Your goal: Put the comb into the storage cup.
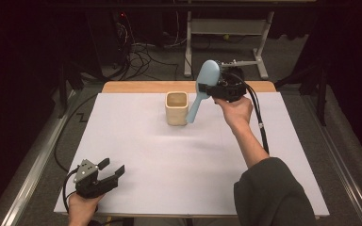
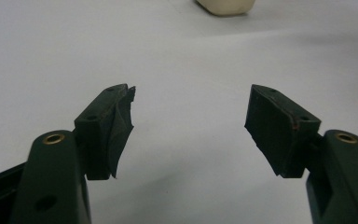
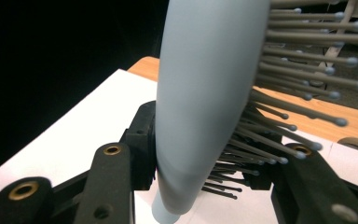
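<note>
**Over the cup, hairbrush in the air**

Above the far middle of the white table [image 1: 136, 155], beside the cup, I have my right gripper [image 1: 217, 90] clamped across the light blue hairbrush [image 1: 201, 89], one jaw on its smooth back and the other in among the bristles. The brush hangs tilted, head up and handle end down, the tip just beside the rim of the beige square cup [image 1: 176, 108]. I judge the pick-up done; if the brush is meant for the cup, what is left is to line the handle over the opening, lower it in and let go. My left gripper [image 1: 107, 172] rests at the near left corner, jaws wide apart, holding nothing.

Count: one table, one cup, one hairbrush, two grippers.
</note>
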A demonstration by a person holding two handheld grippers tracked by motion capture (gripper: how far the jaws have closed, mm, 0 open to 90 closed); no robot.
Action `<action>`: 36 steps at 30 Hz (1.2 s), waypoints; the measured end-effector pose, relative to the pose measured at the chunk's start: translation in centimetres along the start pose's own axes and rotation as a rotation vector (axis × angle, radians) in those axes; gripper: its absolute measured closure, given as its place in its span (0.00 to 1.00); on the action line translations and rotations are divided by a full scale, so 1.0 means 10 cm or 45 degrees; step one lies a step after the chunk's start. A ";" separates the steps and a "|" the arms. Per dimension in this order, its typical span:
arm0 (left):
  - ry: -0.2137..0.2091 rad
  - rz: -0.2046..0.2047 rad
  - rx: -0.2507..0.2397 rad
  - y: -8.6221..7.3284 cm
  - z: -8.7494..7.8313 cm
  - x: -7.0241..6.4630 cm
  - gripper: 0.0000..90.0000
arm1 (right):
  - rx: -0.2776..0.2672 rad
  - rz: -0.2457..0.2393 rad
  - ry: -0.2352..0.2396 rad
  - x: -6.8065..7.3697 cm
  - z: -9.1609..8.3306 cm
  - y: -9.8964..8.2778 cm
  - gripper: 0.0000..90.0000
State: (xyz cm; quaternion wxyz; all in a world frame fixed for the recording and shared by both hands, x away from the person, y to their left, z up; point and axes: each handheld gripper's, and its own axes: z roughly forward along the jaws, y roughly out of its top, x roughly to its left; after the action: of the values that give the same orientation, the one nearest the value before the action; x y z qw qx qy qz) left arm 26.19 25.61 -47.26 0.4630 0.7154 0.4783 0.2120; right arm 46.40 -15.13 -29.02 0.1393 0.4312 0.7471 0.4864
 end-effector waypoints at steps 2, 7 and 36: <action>0.007 0.013 0.011 0.00 0.01 0.00 0.36 | -0.003 0.002 -0.002 0.00 0.01 0.04 0.62; 0.017 0.011 0.016 0.00 0.02 0.01 0.36 | -0.023 0.001 0.000 0.05 0.00 0.13 0.62; 0.002 0.007 0.008 0.00 0.01 0.00 0.36 | -0.060 -0.017 -0.074 0.18 0.31 0.44 0.62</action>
State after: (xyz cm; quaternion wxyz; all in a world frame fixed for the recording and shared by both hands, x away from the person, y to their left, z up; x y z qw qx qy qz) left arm 26.29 25.61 -47.28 0.4599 0.7179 0.4776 0.2124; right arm 49.48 -11.12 -26.46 0.1740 0.4368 0.7340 0.4902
